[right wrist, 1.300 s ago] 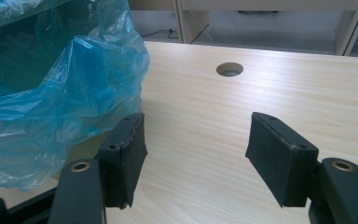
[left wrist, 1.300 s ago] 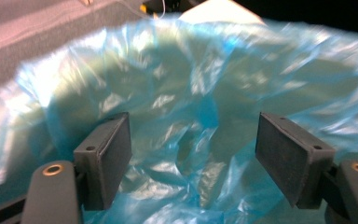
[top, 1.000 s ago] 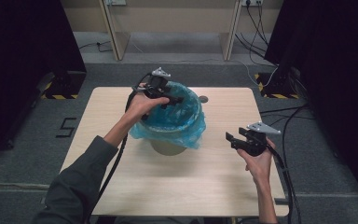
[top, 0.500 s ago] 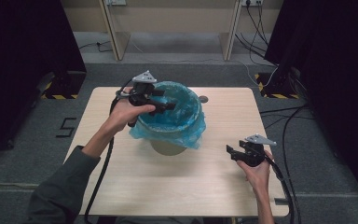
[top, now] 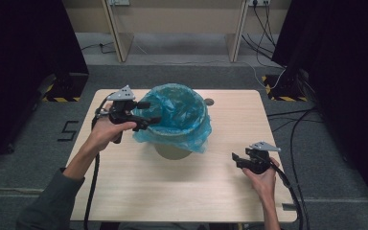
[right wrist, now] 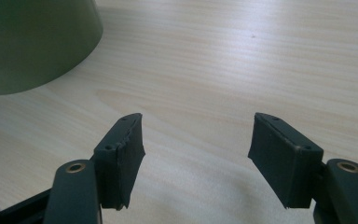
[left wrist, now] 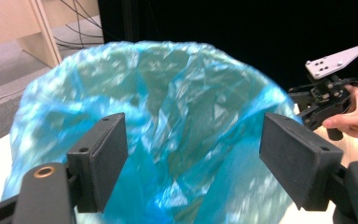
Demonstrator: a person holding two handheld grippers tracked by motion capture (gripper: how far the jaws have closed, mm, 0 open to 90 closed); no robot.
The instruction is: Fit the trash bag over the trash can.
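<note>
A dull green bin (top: pixel 172 152) stands mid-table, lined with a crinkled blue plastic bag (top: pixel 177 112) whose edge folds down over the rim. My left gripper (top: pixel 146 113) hovers at the bag's left rim, open, pointing across the bin. In the left gripper view the bag (left wrist: pixel 177 93) spreads wide just ahead of the open left gripper (left wrist: pixel 193 140), and nothing is pinched between the jaws. My right gripper (top: pixel 236 160) sits low over the table to the right of the bin, open. In the right gripper view the right gripper (right wrist: pixel 196 140) stands over bare wood, with the bin's base (right wrist: pixel 32 42) at upper left.
The light wooden table (top: pixel 187 191) has a small round hole (top: pixel 209 101) behind the bin. Cables trail from both grippers over the table's near edge. Dark curtains flank the table. In the left gripper view, the right gripper (left wrist: pixel 326 93) shows beyond the bag.
My left gripper has drawn back to the left, from over the bin's mouth to its left rim. My right gripper has moved toward the table's near edge and a little left.
</note>
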